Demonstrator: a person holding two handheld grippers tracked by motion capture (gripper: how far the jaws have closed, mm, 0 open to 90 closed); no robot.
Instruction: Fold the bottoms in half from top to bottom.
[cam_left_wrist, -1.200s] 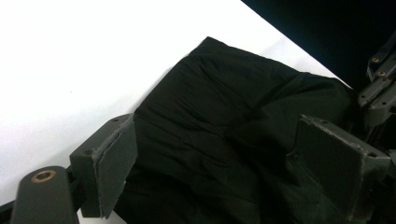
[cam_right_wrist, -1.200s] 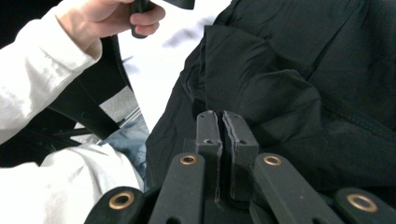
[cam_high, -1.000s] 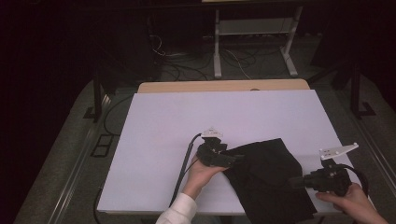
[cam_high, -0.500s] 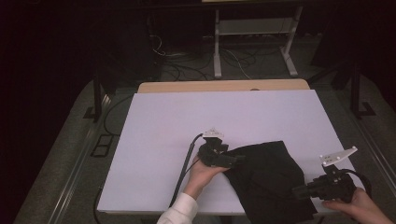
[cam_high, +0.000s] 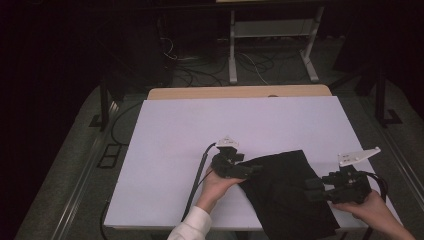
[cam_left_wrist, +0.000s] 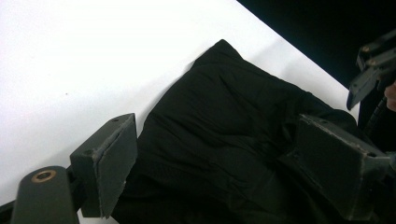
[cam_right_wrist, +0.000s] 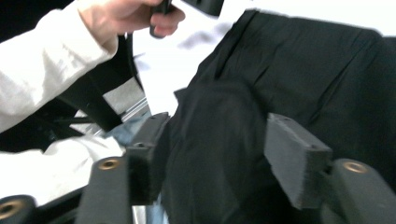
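A black cloth (cam_high: 285, 200) lies crumpled on the white table (cam_high: 200, 130), near its front right corner. My left gripper (cam_high: 252, 171) rests at the cloth's left edge; in the left gripper view its jaws (cam_left_wrist: 219, 128) stand wide apart with the cloth (cam_left_wrist: 224, 88) lying between them, not pinched. My right gripper (cam_high: 312, 189) sits over the cloth's right side. Its jaws (cam_right_wrist: 219, 123) have just been opening, and a raised fold of the cloth (cam_right_wrist: 215, 154) stands loose between the separated pads.
A wooden strip (cam_high: 240, 92) borders the table's far edge. Beyond it, a metal stand (cam_high: 270, 30) and loose cables (cam_high: 190, 75) occupy the dark floor. The left gripper's cable (cam_high: 197, 180) runs off the front edge. A white sleeve (cam_right_wrist: 46, 51) shows beside the cloth.
The right gripper's jaws have spread apart, letting go of the cloth, and the hand dipped toward the front edge and came back up. The left gripper has kept still.
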